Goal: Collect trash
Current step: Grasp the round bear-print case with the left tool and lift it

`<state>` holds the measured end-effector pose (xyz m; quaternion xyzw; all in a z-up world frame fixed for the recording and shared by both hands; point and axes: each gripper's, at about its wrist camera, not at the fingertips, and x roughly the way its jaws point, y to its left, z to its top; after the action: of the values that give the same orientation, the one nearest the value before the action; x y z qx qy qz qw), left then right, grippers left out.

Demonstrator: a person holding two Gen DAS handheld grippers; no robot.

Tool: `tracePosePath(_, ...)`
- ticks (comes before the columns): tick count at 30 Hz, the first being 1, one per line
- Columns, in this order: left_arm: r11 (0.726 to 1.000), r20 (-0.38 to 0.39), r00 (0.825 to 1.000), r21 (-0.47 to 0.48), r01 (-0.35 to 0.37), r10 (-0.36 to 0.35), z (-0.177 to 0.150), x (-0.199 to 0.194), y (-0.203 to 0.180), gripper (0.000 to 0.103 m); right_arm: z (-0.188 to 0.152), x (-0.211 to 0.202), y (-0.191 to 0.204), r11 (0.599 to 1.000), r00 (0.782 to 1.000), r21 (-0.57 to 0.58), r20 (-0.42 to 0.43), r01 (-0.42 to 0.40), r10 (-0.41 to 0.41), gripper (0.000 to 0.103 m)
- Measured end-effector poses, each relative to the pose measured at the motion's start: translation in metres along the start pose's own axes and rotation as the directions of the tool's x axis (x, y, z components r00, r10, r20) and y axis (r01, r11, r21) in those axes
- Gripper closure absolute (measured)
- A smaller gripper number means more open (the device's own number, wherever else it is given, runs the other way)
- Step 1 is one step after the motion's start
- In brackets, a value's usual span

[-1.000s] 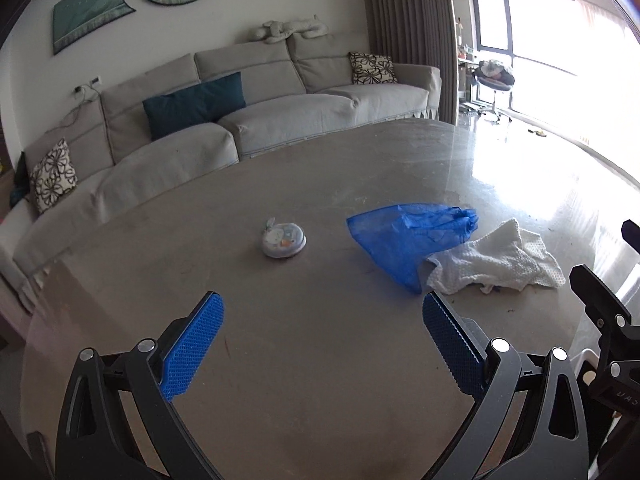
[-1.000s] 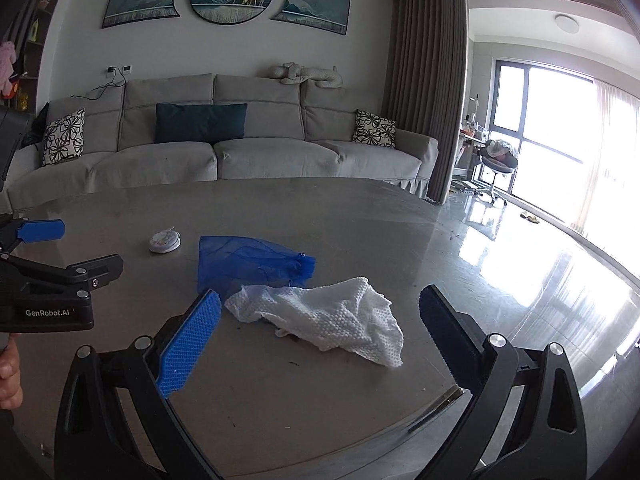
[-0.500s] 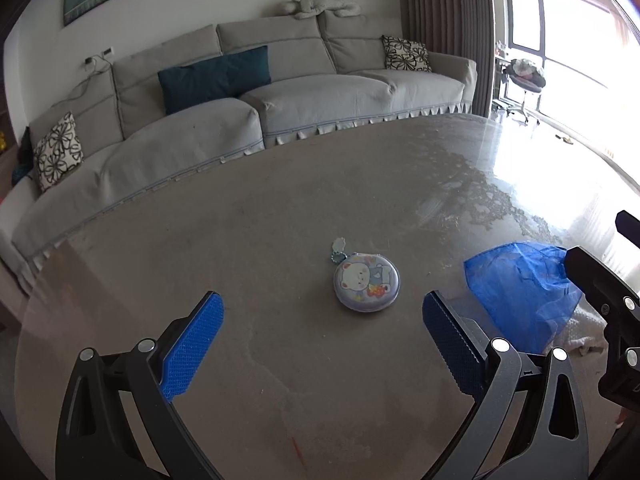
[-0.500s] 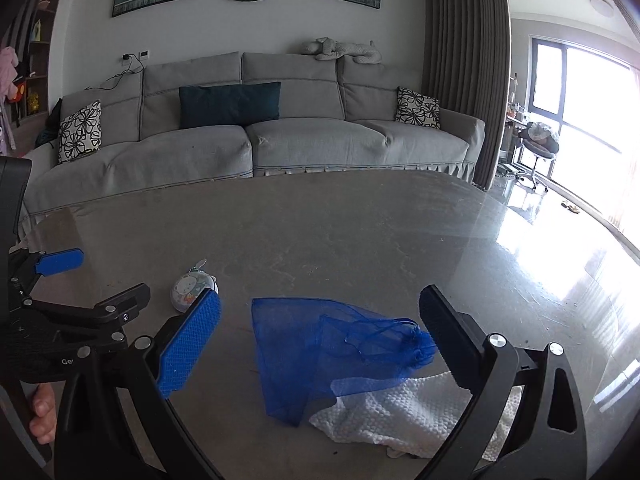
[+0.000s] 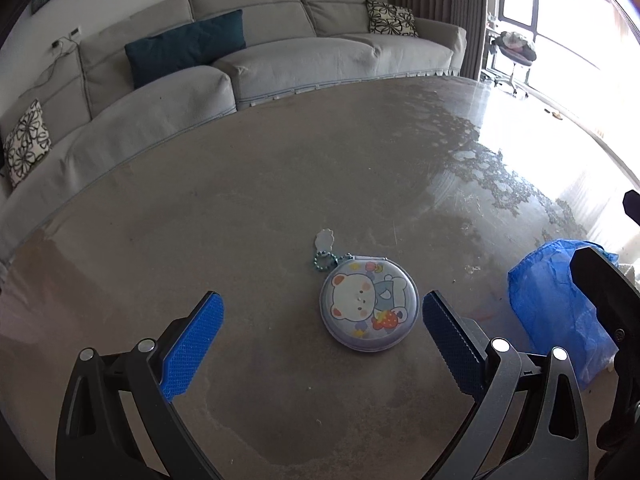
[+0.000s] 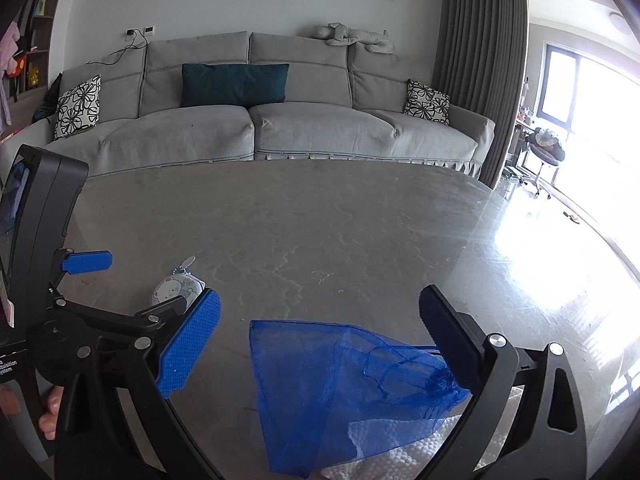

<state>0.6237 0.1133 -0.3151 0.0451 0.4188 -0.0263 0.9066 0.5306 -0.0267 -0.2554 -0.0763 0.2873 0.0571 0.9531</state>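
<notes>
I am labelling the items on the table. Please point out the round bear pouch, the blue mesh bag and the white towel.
round bear pouch (image 5: 369,307), left wrist view, on the bear's face.
blue mesh bag (image 6: 332,384), right wrist view, middle of the mesh.
white towel (image 6: 400,462), right wrist view, the part showing below the bag.

Table (image 5: 280,184): round, grey stone-look top, glossy; white glare at 2 to 3 o'clock in the left wrist view.
Round pouch (image 5: 369,309): flat on the table just right of centre, bear cartoon on its face, bead chain and small tag at its 11 o'clock.
Blue mesh bag (image 6: 344,384): lying flat at 6 o'clock in the right wrist view; well apart from the pouch.
White towel (image 6: 404,456): crumpled, under the bag's near edge at 5 o'clock.
</notes>
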Motion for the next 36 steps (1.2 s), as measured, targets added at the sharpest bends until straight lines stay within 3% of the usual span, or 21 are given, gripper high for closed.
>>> tracePosePath(4,1.0,-0.006,1.0,0.005,-0.02,0.02,0.0,0.008,-0.003,0.004,-0.002,0.005,-0.002,1.0,1.0,-0.006,0.0,0.007,-0.007,0.004)
tracePosePath(16,1.0,-0.096,0.995,0.008,0.031,-0.03,0.005,0.031,-0.006,0.005,-0.005,0.001,-0.007,1.0,1.0,0.008,0.015,-0.001,0.001,0.004)
tracePosePath(19,0.999,-0.091,0.995,-0.005,0.05,-0.05,0.005,0.032,-0.005,0.012,-0.005,-0.002,-0.007,1.0,1.0,-0.005,0.024,0.005,-0.005,0.004)
tracePosePath(23,0.996,-0.045,0.997,0.049,0.071,-0.069,0.001,0.024,-0.018,0.047,-0.005,-0.004,-0.004,1.0,1.0,-0.029,0.025,0.011,-0.01,0.004)
tracePosePath(25,0.996,-0.032,0.998,0.068,0.049,-0.047,0.001,0.022,-0.023,0.049,-0.006,-0.005,-0.004,0.999,1.0,-0.034,0.025,0.01,-0.009,0.004)
tracePosePath(32,0.997,-0.031,0.997,0.026,0.072,-0.071,-0.002,0.019,-0.016,0.055,-0.006,-0.008,-0.003,0.999,1.0,-0.031,0.027,0.012,-0.011,0.004)
tracePosePath(36,0.997,-0.006,0.997,0.011,0.072,-0.072,-0.007,0.011,-0.015,0.063,-0.008,-0.012,-0.004,0.999,1.0,-0.04,0.028,0.015,-0.014,0.004)
